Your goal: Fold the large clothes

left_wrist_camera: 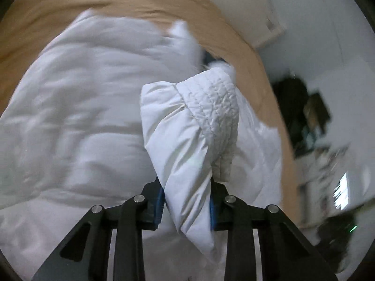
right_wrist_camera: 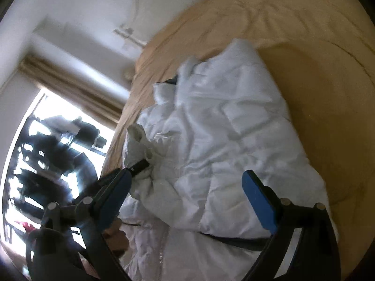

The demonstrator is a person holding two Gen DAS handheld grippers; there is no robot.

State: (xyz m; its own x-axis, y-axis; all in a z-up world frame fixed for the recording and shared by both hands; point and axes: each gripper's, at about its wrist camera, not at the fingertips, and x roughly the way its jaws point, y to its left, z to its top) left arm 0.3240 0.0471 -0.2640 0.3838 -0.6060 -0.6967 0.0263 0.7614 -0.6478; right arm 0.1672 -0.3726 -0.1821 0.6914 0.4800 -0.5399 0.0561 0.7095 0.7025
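A white puffy jacket (left_wrist_camera: pixel 77 107) lies spread on a tan bed sheet (left_wrist_camera: pixel 121 2). My left gripper (left_wrist_camera: pixel 186 207) is shut on the jacket's sleeve (left_wrist_camera: pixel 187 126), near its elastic quilted cuff, and holds it lifted above the jacket body. In the right wrist view the same jacket (right_wrist_camera: pixel 229 135) lies crumpled on the sheet (right_wrist_camera: pixel 293 23). My right gripper (right_wrist_camera: pixel 187 196) is open and empty, hovering just above the jacket's near part. A small dark tip, probably the left gripper (right_wrist_camera: pixel 140 165), shows at the jacket's left edge.
A white wall (left_wrist_camera: pixel 316 23) runs beside the bed. A bright window (right_wrist_camera: pixel 46 152) with a tan curtain (right_wrist_camera: pixel 70 82) and dark objects in front of it lies left of the bed. The bed's edge (right_wrist_camera: pixel 121 121) drops off toward the window.
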